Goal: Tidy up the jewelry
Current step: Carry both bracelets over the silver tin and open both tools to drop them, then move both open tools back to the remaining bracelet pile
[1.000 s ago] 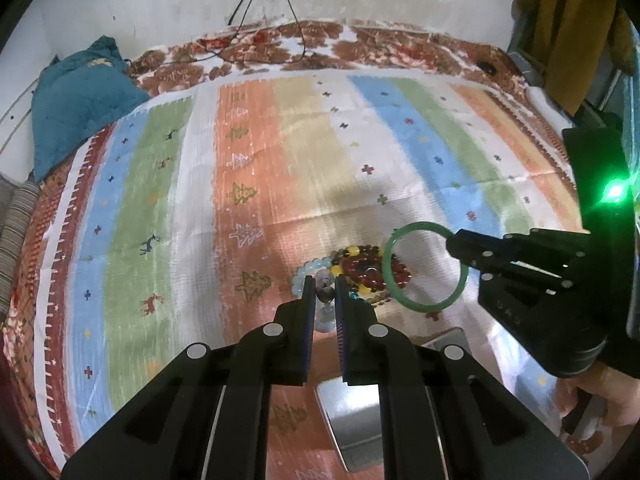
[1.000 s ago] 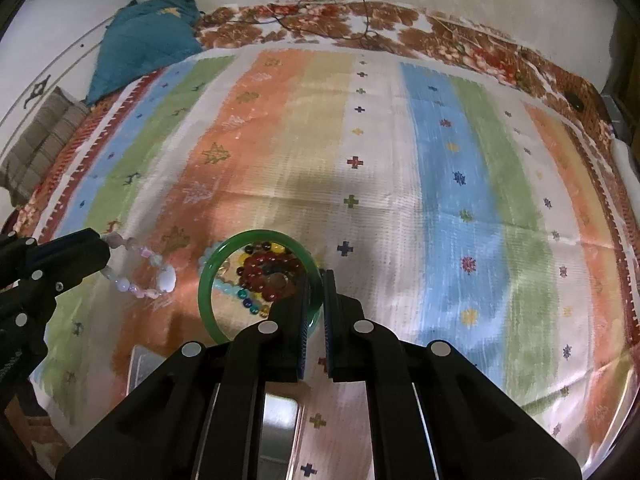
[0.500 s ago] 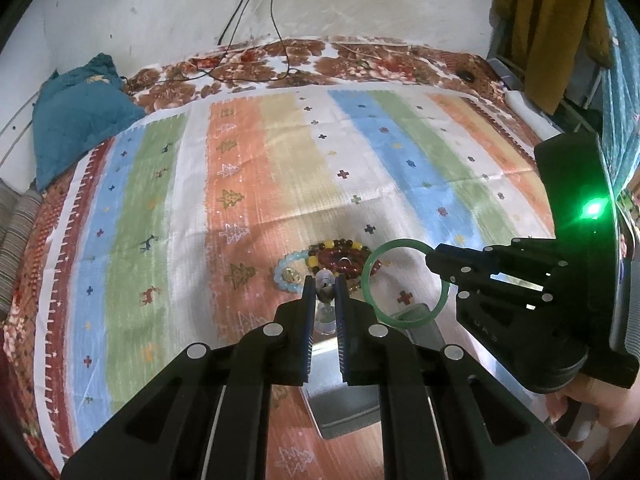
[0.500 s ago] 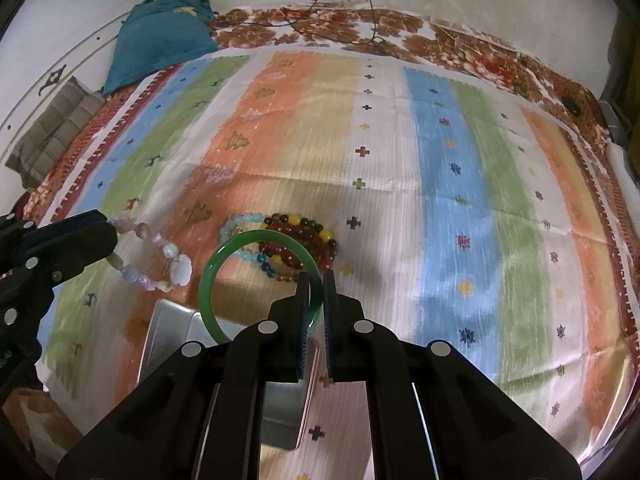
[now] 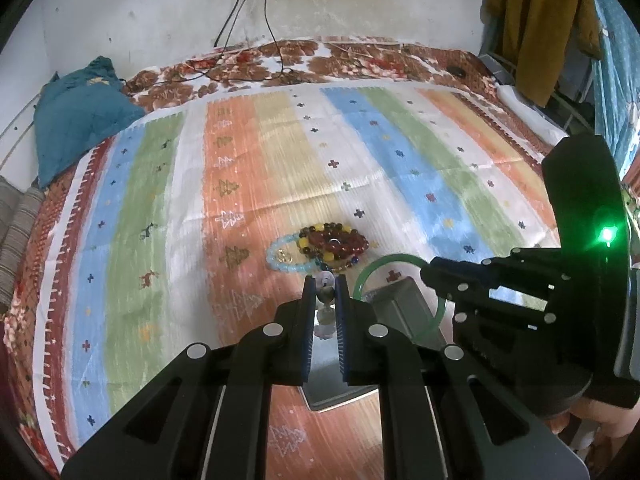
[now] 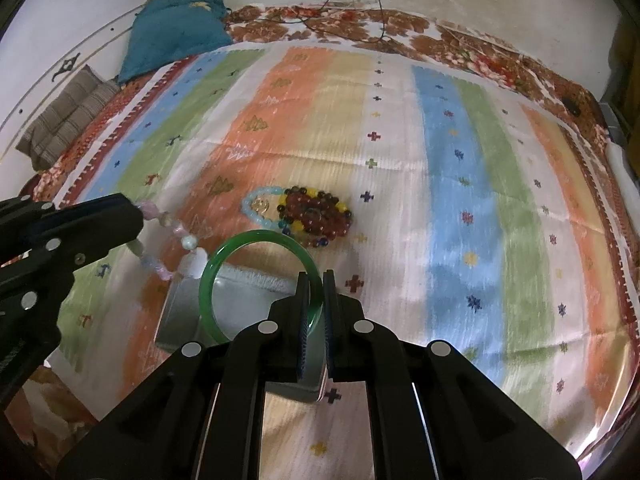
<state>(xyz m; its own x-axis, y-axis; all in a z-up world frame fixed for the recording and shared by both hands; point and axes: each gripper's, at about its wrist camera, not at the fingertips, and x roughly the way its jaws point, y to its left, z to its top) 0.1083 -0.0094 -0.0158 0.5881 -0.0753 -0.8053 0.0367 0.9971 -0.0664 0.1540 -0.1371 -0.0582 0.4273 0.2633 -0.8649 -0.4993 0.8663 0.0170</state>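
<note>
My left gripper [image 5: 325,282] is shut on a pale pink bead bracelet [image 5: 324,292], which hangs from it in the right wrist view [image 6: 176,236]. My right gripper [image 6: 316,280] is shut on a green jade bangle [image 6: 256,280], also in the left wrist view [image 5: 376,276]. Both are held above an open metal tin [image 6: 188,308], seen in the left wrist view [image 5: 400,300]. On the striped cloth beyond lie a dark red bead bracelet [image 5: 336,242] and a light blue bead bracelet [image 5: 284,258].
A striped cloth [image 5: 248,184] covers the bed. A teal pillow [image 5: 76,116] lies at the far left, with cables [image 5: 256,52] by the wall. Clothes [image 5: 532,20] hang at the right.
Both grippers have pulled back and up from the bracelet pile with their pieces. The tin has come into fuller view beneath them.
</note>
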